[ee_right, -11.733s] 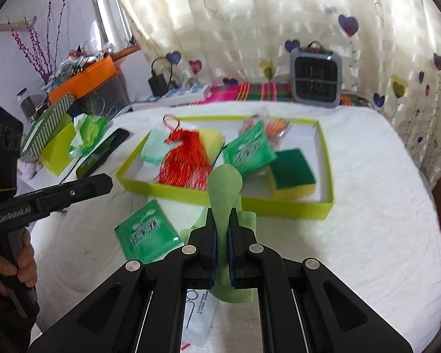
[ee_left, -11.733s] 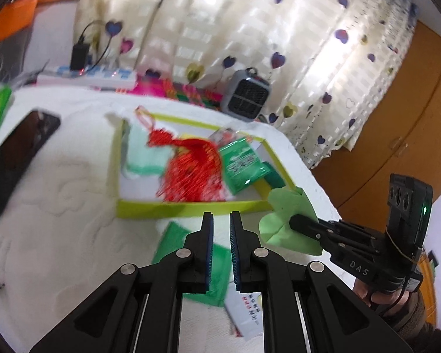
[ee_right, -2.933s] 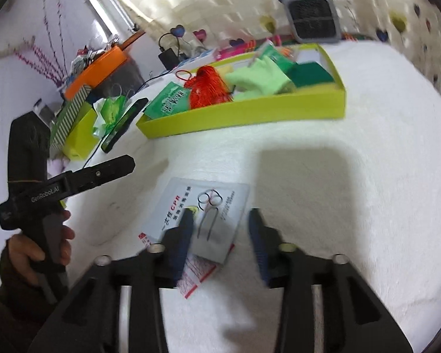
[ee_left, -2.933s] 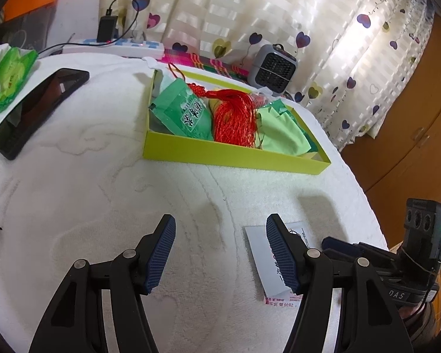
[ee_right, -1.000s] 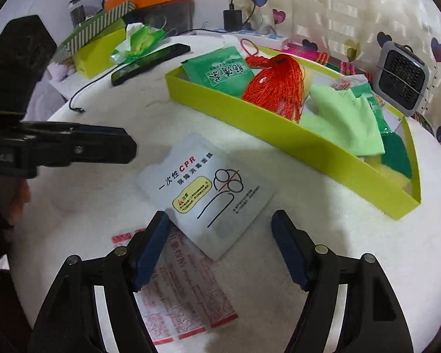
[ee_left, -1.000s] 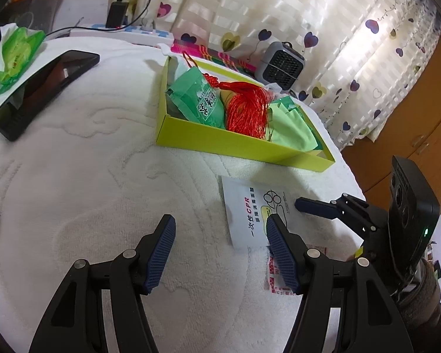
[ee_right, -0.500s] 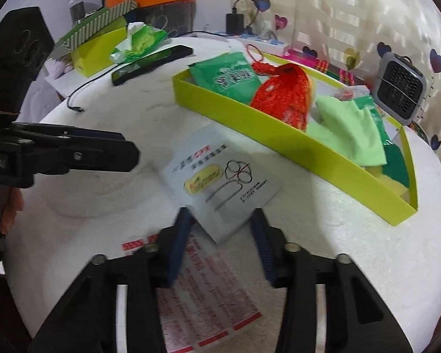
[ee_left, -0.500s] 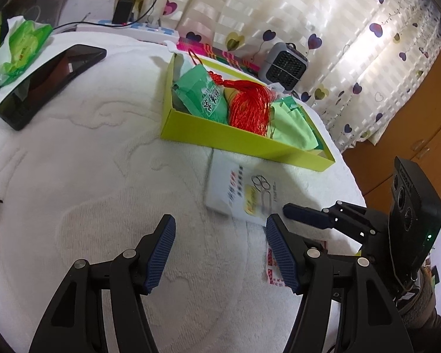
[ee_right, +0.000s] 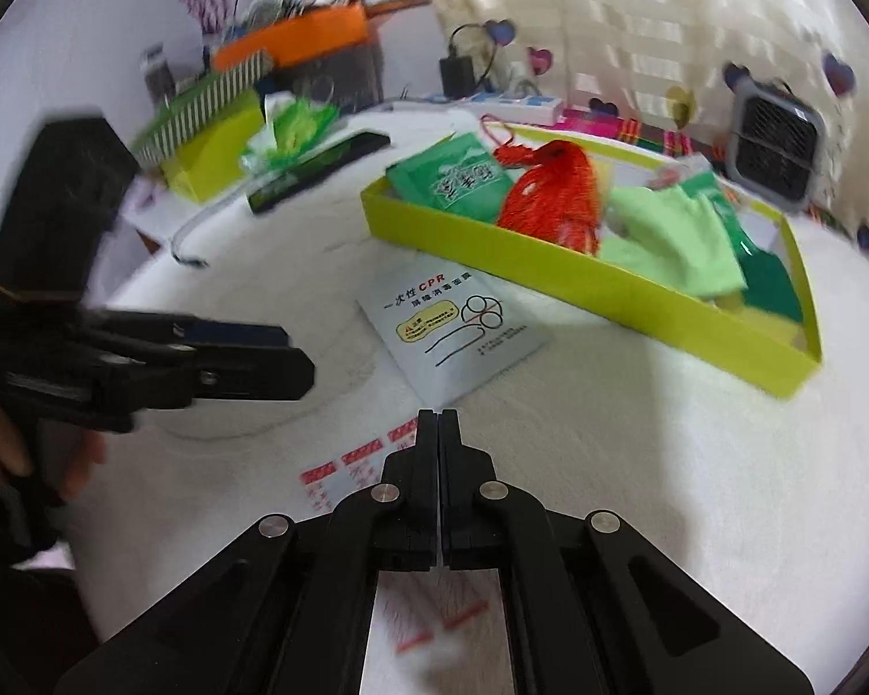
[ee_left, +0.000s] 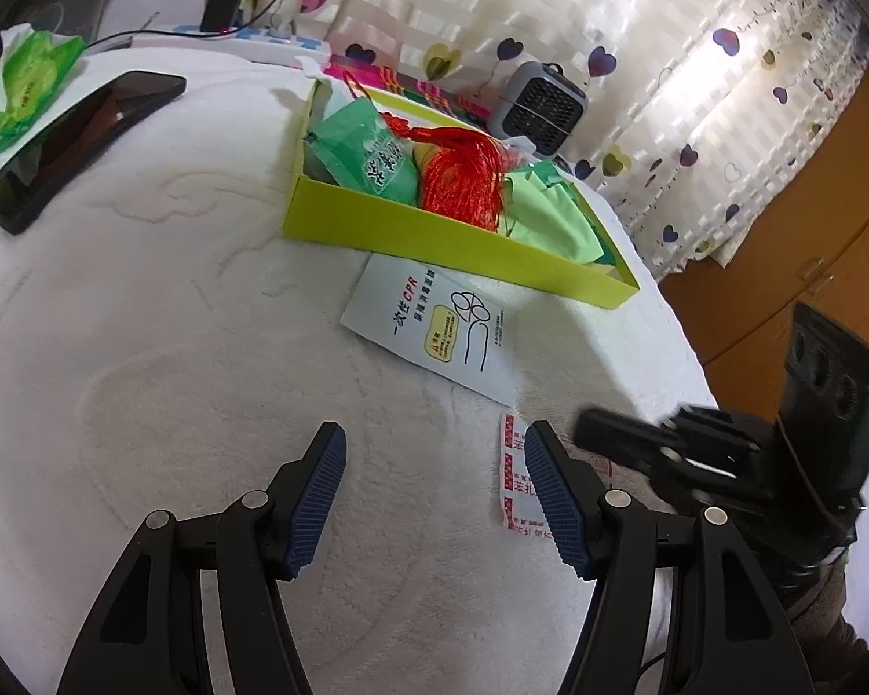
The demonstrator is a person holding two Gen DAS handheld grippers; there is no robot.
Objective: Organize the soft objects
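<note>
Right wrist view: the right gripper [ee_right: 438,417] is seen with its jaws just closed flat together, and nothing can be made out clamped between them; the white CPR packet [ee_right: 452,341] lies on the desk [ee_right: 637,463] just ahead of the tips, apart from them, so the closing is judged to have missed it. A red-and-white plaster strip [ee_right: 347,472] lies partly hidden under the gripper. In the left wrist view the left gripper [ee_left: 431,492] is held with its jaws wide apart above the white cloth, empty, with the same strip [ee_left: 515,478] beside its right finger. Beyond the packet stands the yellow-green tray [ee_right: 608,284], already loaded with a green pouch [ee_right: 455,179], a red tassel [ee_right: 556,197] and a light green cloth [ee_right: 672,231]. To do this step well, the jaws should be reopened, lowered until one pad slides under the packet's near edge, and closed only once that edge is between the pads; the thin flat packet is likely to slip on the soft cloth, so a shallow angle would help.
</note>
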